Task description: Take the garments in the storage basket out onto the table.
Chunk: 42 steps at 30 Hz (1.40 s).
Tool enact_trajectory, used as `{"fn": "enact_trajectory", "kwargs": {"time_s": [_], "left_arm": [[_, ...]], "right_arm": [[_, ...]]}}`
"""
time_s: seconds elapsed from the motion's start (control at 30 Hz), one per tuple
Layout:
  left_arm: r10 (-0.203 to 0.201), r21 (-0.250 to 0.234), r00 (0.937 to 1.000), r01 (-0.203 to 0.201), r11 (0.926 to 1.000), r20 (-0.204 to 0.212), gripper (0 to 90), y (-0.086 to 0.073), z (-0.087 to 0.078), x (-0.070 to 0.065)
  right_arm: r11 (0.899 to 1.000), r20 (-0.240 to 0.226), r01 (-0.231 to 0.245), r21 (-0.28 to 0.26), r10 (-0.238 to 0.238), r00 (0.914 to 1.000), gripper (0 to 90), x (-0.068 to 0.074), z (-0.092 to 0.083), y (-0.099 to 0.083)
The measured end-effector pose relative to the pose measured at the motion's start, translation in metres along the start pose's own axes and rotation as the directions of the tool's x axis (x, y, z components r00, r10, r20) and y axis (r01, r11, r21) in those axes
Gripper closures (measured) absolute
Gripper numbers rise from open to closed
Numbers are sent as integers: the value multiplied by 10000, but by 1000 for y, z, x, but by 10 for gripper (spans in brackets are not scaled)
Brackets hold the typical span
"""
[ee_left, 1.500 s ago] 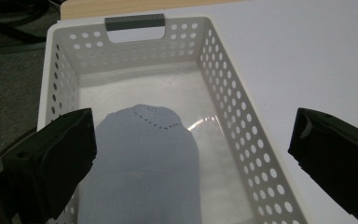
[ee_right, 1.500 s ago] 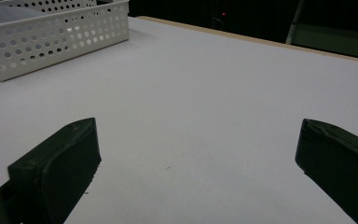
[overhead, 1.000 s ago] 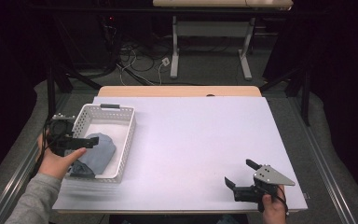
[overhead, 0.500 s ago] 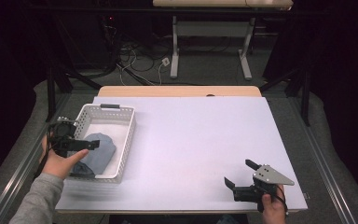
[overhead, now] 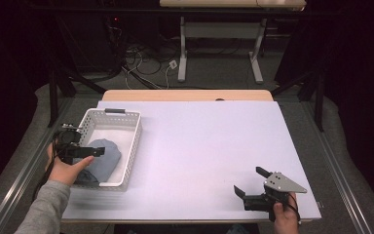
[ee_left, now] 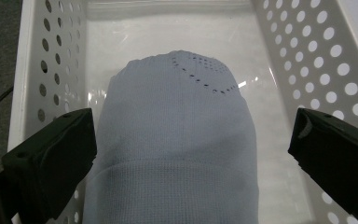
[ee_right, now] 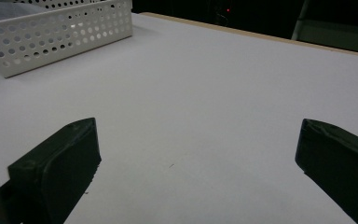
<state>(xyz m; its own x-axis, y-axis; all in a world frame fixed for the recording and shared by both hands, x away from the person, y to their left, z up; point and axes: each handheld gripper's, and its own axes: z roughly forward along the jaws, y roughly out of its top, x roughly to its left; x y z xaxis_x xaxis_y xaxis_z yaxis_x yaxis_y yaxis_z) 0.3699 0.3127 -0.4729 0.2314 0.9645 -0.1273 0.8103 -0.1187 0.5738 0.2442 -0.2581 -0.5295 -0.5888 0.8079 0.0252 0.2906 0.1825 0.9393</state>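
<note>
Lying inside the white basket [ee_left: 307, 51], the pale blue knit cloth [ee_left: 177, 140] sits between the spread jaws of the left gripper [ee_left: 191, 163], touching neither. Its long axis runs along the basket's length, rounded end pointing away from the gripper. The right gripper [overhead: 252, 184], jaws spread, hovers well apart over the table [overhead: 209, 141].

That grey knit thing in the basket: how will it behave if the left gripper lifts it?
The grey knit garment looks soft and ribbed, so it will probably sag and unfold. It is likely light for its bulk. Lying loose in the white basket, between the left gripper's open fingers, it is unlikely to roll or slip.
</note>
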Motion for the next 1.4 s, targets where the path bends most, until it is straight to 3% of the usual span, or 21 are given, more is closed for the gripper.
{"fn": "enact_trajectory", "kwargs": {"time_s": [1.03,1.4], "left_arm": [[-147,1019,9998,162,9947,-157,6,-9,22,7],[-206,1099,9997,221,9937,-147,6,-11,27,8]], "right_arm": [[10000,-70,38,44,-37,10000,0,0,1,0],[10000,-115,65,65,-64,9999,0,0,1,0]]}}
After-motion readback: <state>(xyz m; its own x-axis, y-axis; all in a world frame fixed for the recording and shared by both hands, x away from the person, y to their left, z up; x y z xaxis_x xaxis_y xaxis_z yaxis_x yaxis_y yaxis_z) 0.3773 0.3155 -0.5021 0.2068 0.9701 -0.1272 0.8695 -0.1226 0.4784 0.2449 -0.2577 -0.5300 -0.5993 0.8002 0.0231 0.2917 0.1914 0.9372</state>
